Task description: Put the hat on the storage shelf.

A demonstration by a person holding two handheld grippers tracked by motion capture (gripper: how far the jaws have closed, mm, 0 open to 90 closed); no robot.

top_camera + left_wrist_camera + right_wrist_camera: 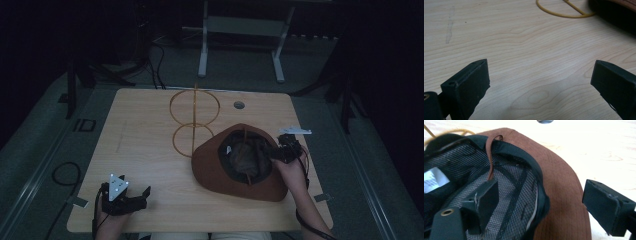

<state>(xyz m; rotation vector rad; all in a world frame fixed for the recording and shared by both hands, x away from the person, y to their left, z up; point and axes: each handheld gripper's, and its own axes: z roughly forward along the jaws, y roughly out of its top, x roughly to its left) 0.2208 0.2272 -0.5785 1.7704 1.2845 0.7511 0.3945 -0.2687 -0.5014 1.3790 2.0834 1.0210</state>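
Tabletop [150,150]: light wood grain, rectangular with rounded corners, a round cable hole [239,105] near its far edge, right of centre.

Hat [220,170]: brown, wide-brimmed, lying crown-down on the right half of the tabletop toward the near edge, its opening facing up. Inside are a black sweatband, grey mesh lining and a white label; a thin brown strap [490,157] hangs over the band into the crown.

Wire stand [194,120]: yellow, made of two rings with an upright rod, standing at the middle of the tabletop beyond the hat. Its near ring lies just beside the hat's far-left brim; whether they touch cannot be told.

Right hand-held gripper [280,152]: at the hat's right rim, held in a hand coming from the near right. Its jaws are spread wide and straddle the rim, one inside the crown over the mesh, the other outside beyond the brim. The pads do not press on the brim between them.

Left hand-held gripper [137,197]: at the near-left corner of the tabletop, well apart from the hat, jaws spread wide over bare wood.
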